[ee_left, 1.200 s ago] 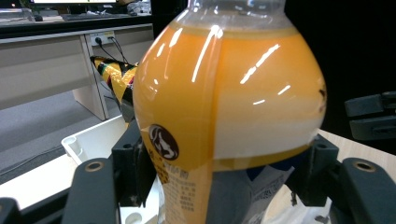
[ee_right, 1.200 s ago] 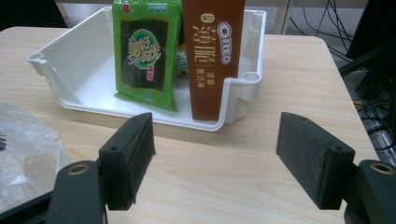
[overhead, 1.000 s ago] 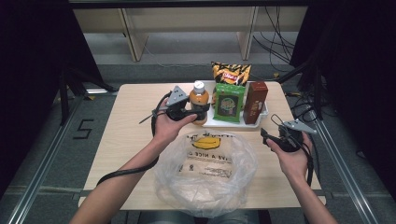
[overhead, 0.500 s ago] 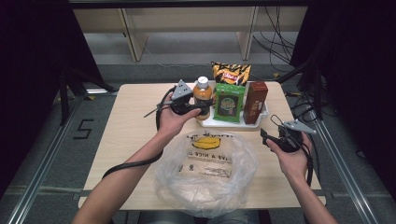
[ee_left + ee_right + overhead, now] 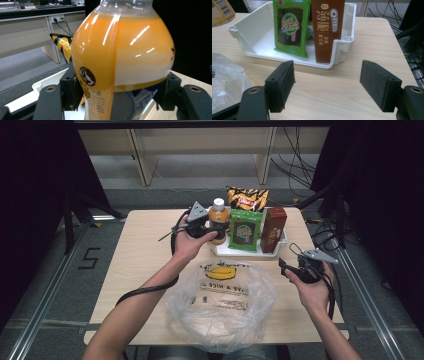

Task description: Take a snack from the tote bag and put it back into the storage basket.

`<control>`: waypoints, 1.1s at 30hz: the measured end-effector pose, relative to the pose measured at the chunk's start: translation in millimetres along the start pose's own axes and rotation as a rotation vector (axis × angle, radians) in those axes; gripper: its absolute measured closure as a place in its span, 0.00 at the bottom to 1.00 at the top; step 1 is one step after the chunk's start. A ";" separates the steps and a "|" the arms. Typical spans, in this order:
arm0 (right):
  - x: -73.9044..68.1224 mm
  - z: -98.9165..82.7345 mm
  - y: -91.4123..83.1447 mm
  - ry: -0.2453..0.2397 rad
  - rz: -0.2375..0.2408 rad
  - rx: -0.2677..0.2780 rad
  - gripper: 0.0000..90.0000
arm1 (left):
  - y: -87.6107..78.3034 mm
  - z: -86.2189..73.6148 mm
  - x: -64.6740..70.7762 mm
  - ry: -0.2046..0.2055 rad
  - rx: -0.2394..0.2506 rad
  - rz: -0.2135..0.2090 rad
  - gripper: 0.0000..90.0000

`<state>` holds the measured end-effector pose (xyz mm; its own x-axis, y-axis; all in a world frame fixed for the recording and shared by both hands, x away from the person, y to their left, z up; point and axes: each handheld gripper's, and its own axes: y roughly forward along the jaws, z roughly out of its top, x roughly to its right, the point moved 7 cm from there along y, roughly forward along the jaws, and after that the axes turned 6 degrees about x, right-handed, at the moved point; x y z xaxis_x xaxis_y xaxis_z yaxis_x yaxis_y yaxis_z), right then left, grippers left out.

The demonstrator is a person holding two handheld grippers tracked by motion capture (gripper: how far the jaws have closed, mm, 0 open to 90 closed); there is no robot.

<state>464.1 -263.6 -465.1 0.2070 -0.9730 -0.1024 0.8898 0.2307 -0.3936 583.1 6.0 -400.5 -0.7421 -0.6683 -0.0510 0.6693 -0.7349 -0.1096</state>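
Observation:
My left gripper (image 5: pixel 212 227) is shut on an orange juice bottle (image 5: pixel 218 220) with a white cap, at the left end of the white tray (image 5: pixel 225 251). In the left gripper view the bottle (image 5: pixel 120 50) stands upright between the jaws, and both pads press its lower sides. My right gripper (image 5: pixel 285 267) hovers over the table's right side, open with nothing between its jaws. In the right gripper view that gripper (image 5: pixel 327 82) faces the tray (image 5: pixel 244 42), which holds a green snack pack (image 5: pixel 292 27) and a brown Oreo box (image 5: pixel 327 30).
A clear plastic bag (image 5: pixel 220 305) with a yellow print lies open at the table's front middle. A yellow and black chips bag (image 5: pixel 246 198) stands behind the tray. Bare tabletop lies to the left. Cables trail from both grippers.
My left hand and the bottle have shifted a little to the right, toward the tray. The right hand has stayed where it was.

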 end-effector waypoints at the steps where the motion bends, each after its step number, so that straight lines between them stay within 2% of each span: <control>1: 0.0 -0.1 0.0 0.001 0.000 -0.001 0.32 | 1.0 -0.5 -1.6 0.004 -0.003 0.003 0.39; 2: 0.3 -0.2 0.1 -0.001 -0.002 -0.001 0.32 | 2.0 -1.3 -1.7 -0.008 -0.004 0.006 0.38; 6: 0.3 -0.3 0.0 0.002 -0.001 -0.001 0.32 | 5.9 -2.9 -6.6 0.005 -0.007 0.013 0.38; 7: 0.3 -0.5 0.0 0.003 0.001 -0.004 0.32 | 6.6 -5.2 0.0 -0.099 -0.008 0.024 0.38; 8: 0.5 -0.9 -0.6 0.000 -0.003 -0.012 0.32 | 7.6 -5.5 -0.6 -0.098 -0.009 0.025 0.38; 9: 2.9 -0.1 1.2 -0.031 0.003 0.004 0.32 | 8.4 -5.7 -1.0 -0.098 -0.009 0.026 0.38; 12: 2.9 -0.6 2.2 -0.033 0.008 0.004 0.32 | 10.5 -5.2 -2.7 -0.100 -0.006 0.029 0.38; 14: 0.2 -1.5 1.5 0.002 -0.004 -0.002 0.32 | 12.0 -4.7 -3.3 -0.101 -0.007 0.031 0.38; 15: 3.3 -0.8 2.9 -0.044 0.008 0.009 0.32 | 13.2 -4.3 -4.0 -0.098 -0.008 0.032 0.38; 16: 1.7 -1.0 2.3 -0.031 0.016 0.003 0.32 | 14.0 -3.9 -4.4 -0.095 -0.008 0.033 0.38; 22: 1.3 -1.0 2.0 -0.024 0.019 0.004 0.32 | 19.0 -3.6 -6.9 -0.097 -0.010 0.039 0.38; 29: 2.5 -1.4 2.7 -0.038 0.016 0.007 0.32 | 24.8 -6.2 -5.7 -0.102 -0.012 0.036 0.38; 33: 1.9 -2.5 1.1 -0.037 0.010 -0.013 0.32 | 28.2 -8.8 -6.0 -0.100 -0.021 0.038 0.38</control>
<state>464.4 -265.2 -468.1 0.2308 -0.9703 -0.0721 0.8825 0.2400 -0.4045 606.2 -9.7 -412.0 -0.7084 -0.7045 0.0435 0.6951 -0.7070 -0.1307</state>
